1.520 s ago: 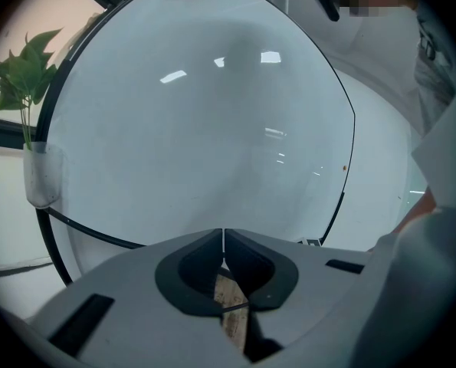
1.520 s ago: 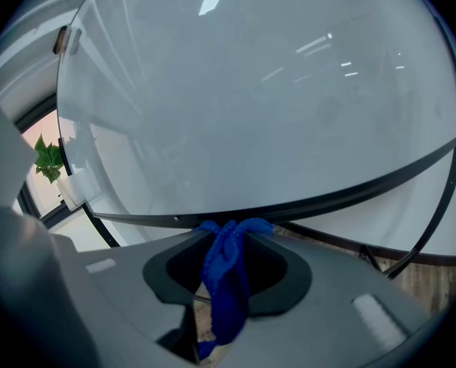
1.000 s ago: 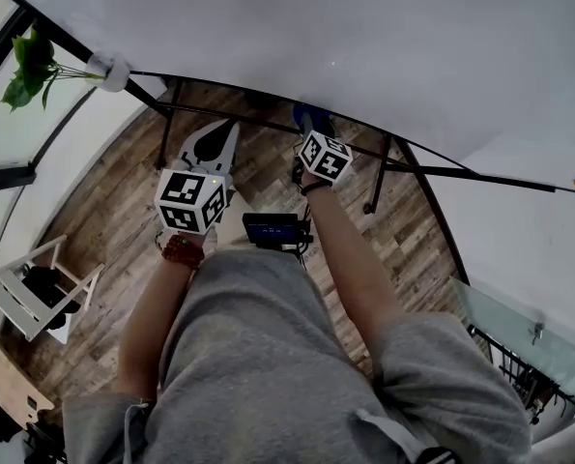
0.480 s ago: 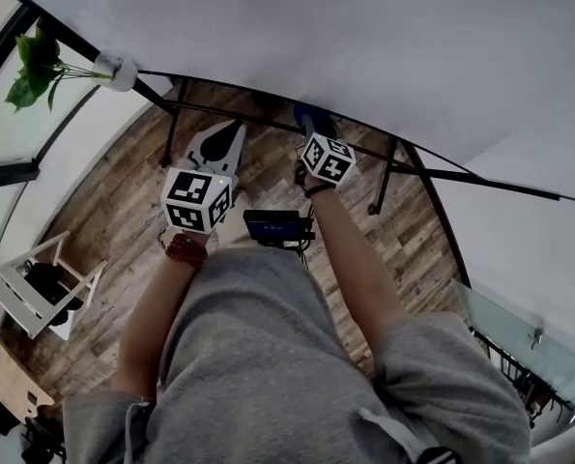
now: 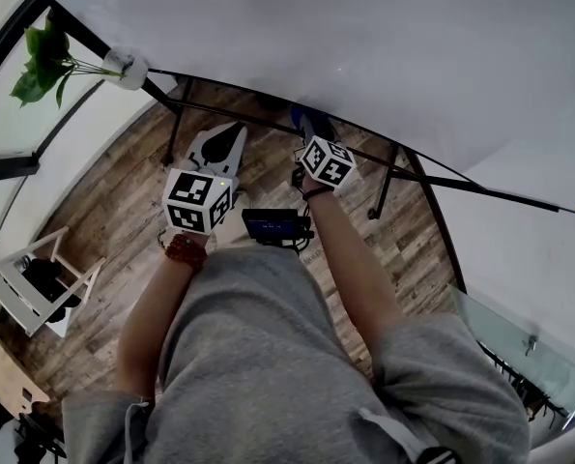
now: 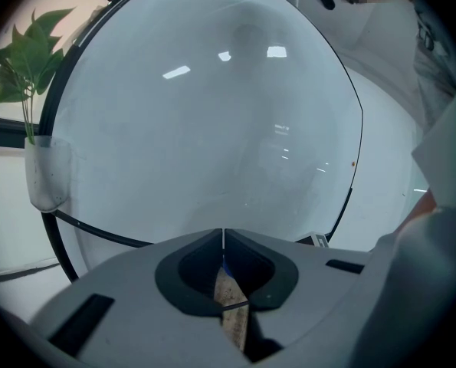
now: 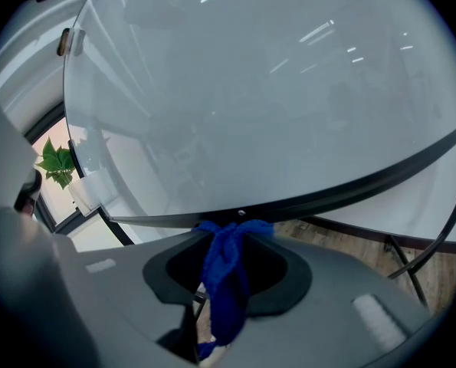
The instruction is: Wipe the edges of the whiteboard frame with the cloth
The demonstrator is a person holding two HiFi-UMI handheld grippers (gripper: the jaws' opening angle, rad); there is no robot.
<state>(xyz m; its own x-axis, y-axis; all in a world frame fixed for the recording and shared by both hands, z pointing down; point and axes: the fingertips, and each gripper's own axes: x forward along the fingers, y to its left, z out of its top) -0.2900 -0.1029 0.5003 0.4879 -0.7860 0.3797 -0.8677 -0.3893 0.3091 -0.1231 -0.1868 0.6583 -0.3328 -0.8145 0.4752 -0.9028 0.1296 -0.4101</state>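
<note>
The right hand-held gripper [image 7: 231,232] pinches the blue cloth [image 7: 226,282] at the whiteboard frame [image 7: 350,186]; it should press and slide slowly along. The left hand-held gripper [image 6: 223,240] is pressed together.

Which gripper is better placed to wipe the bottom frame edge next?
Right. The right gripper has the cloth in its jaws, right at the frame; the left gripper is shut with nothing in it.
</note>
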